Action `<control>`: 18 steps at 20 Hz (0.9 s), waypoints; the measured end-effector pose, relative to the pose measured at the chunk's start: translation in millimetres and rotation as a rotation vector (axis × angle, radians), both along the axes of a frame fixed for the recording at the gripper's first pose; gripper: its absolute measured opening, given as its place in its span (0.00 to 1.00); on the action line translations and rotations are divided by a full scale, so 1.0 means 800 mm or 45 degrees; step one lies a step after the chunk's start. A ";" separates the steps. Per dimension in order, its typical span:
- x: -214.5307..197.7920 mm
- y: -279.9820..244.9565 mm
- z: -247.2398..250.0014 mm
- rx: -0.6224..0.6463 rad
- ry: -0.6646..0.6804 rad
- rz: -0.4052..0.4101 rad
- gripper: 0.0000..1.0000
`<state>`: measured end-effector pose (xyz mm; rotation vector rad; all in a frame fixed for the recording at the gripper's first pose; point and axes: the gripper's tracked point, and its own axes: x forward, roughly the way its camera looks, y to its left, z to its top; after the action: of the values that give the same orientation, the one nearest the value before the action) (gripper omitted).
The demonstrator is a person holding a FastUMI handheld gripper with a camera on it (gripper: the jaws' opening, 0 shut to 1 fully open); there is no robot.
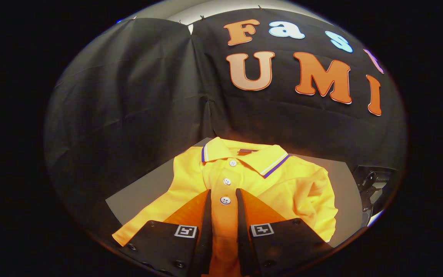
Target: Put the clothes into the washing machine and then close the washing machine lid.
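Right now the fingers [223, 194] stand a little apart over the front of a yellow polo shirt [283, 184], one on each side of its button placket, with the lowest button [225, 200] showing in the gap between their tips. Whether they already touch the cloth I cannot tell; nothing is pinched yet. The shirt lies flat and spread on a grey tabletop [140, 194], its collar [244, 154] at the far end and a sleeve reaching to the near left. At the far right, off the tabletop, sits a dark object [375, 184], possibly the washing machine. To grasp well, I judge the fingers should press down and gather a fold of cloth at the placket, avoiding the hard button, before closing.
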<state>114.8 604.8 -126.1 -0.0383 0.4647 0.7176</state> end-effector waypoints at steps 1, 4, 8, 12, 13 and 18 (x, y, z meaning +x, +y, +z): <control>-0.001 -0.003 -0.002 0.006 0.006 0.004 0.31; -0.010 -0.012 0.002 0.077 0.038 -0.016 0.17; -0.011 -0.020 0.020 0.199 -0.003 -0.018 0.14; -0.013 -0.051 0.071 0.325 -0.107 -0.033 0.14; -0.020 -0.060 0.081 0.334 -0.135 -0.037 0.14; -0.034 -0.120 0.137 0.407 -0.223 -0.066 0.14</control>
<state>87.9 509.2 -16.4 0.2086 0.1793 0.7237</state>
